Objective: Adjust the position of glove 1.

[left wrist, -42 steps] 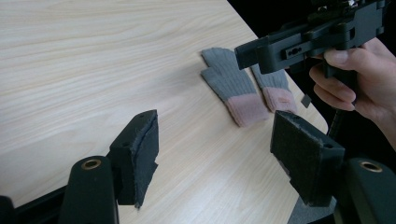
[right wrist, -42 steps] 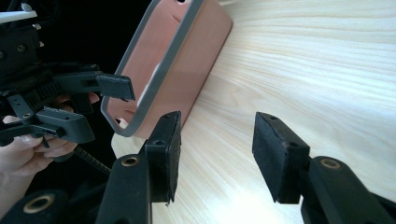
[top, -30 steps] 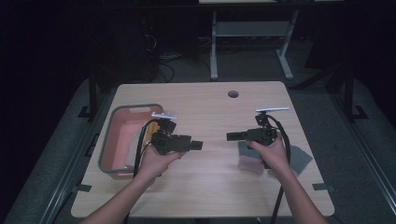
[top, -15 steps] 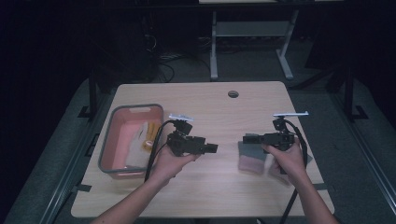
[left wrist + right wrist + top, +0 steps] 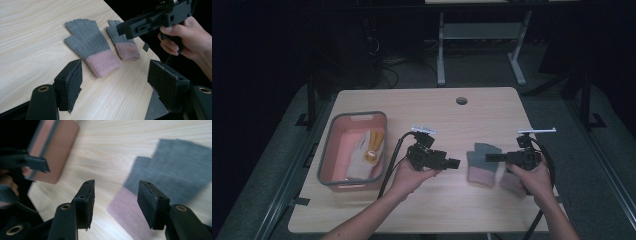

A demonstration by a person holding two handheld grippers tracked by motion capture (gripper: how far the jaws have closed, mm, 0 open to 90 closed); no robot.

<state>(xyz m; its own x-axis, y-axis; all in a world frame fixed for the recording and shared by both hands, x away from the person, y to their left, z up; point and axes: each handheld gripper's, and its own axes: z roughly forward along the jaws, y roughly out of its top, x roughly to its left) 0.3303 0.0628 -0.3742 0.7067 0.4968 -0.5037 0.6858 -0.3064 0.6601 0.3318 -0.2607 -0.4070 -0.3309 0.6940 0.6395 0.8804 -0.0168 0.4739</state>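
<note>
Gloves first: 2 grey knit ones with pink cuffs lay flat on the wooden table (image 5: 432,107), side by side near the person's right edge. From the high view, the nearer-to-centre glove (image 5: 482,164) sat between the 2 grippers, while the second glove (image 5: 511,182) was mostly tucked under the right hand. The left gripper (image 5: 454,163) pointed toward the gloves from the left, the right gripper (image 5: 488,157) pointed back at it, both held above the tabletop and touching nothing. Off to the left was a grey bin (image 5: 328,150) with a pink inside, holding a white glove (image 5: 362,156) with some yellow on it.

Left gripper view gave what the overhead shot hid: both gloves in full, the first glove (image 5: 90,47) and the second glove (image 5: 124,42) just apart, fingers pointing away, a small tag on the far one's cuff. Its jaws stood wide and released, nothing between them. The right gripper (image 5: 122,26) hung over the far glove, partly blocking it.

Right gripper view was blurry, but its jaws were also spread and holding nothing, with a glove (image 5: 172,167) on the table beyond them and the bin (image 5: 53,150) in the upper left corner.
</note>
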